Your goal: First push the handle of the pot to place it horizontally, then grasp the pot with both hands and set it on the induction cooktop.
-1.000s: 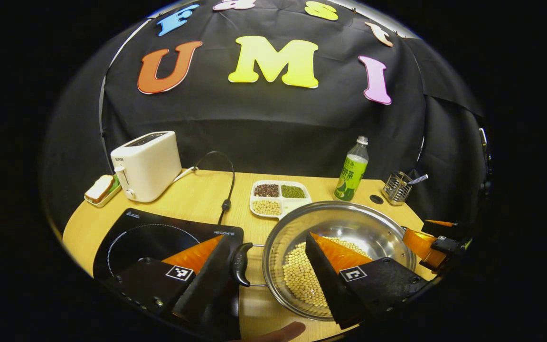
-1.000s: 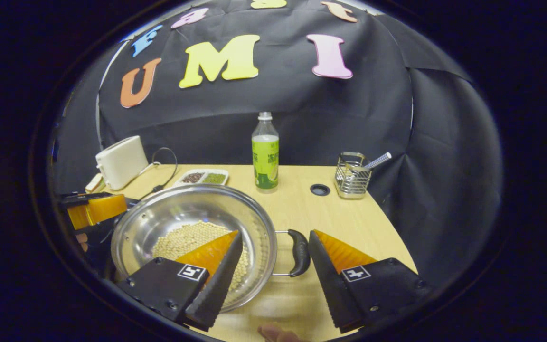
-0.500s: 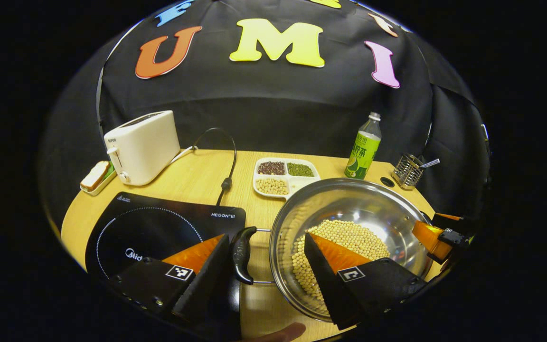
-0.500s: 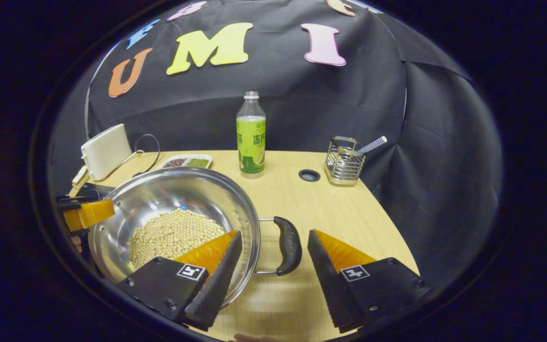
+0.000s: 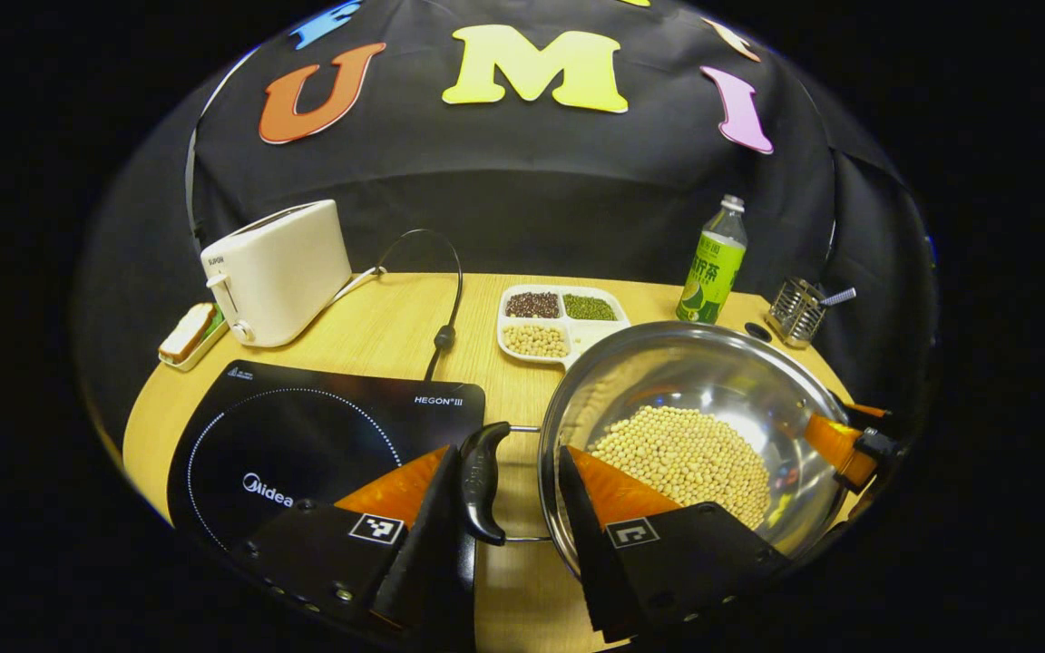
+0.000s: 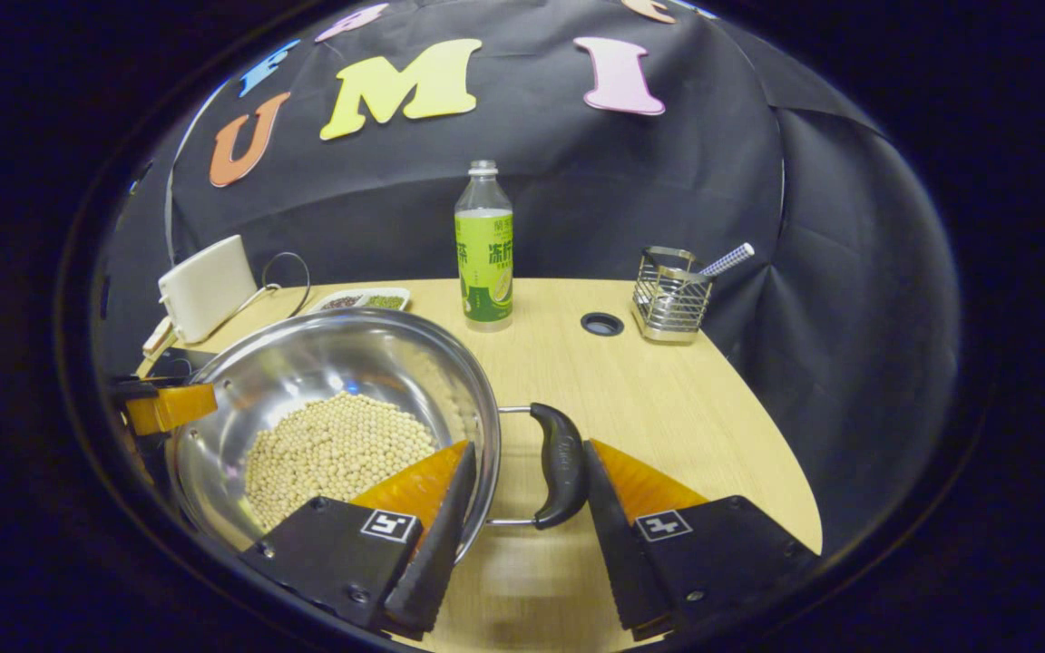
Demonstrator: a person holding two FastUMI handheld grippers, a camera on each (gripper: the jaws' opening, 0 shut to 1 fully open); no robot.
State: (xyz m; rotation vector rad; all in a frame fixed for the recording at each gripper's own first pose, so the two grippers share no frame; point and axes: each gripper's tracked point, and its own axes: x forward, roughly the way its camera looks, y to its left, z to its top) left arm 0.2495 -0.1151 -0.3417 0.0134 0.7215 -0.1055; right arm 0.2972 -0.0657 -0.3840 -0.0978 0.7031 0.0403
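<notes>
The steel pot (image 5: 695, 435) holds a heap of pale beans (image 5: 681, 458) and sits at the table's near edge, just right of the black cooktop (image 5: 305, 426). At twelve o'clock from it lies a divided tray (image 5: 561, 322) with dark, green and pale beans in three compartments. A wire basket (image 6: 668, 299) with a utensil stands at the table's far right, a bottle (image 6: 484, 249) beside it. The cooktop's surface lies bare. The pot's two black handles point to nine and three o'clock. The left gripper (image 5: 509, 508) straddles the left handle (image 5: 483, 482), fingers narrowed around it; whether both press on it I cannot tell. The right gripper (image 6: 527, 494) brackets the right handle (image 6: 562, 464), one finger inside the rim, gap visible.
</notes>
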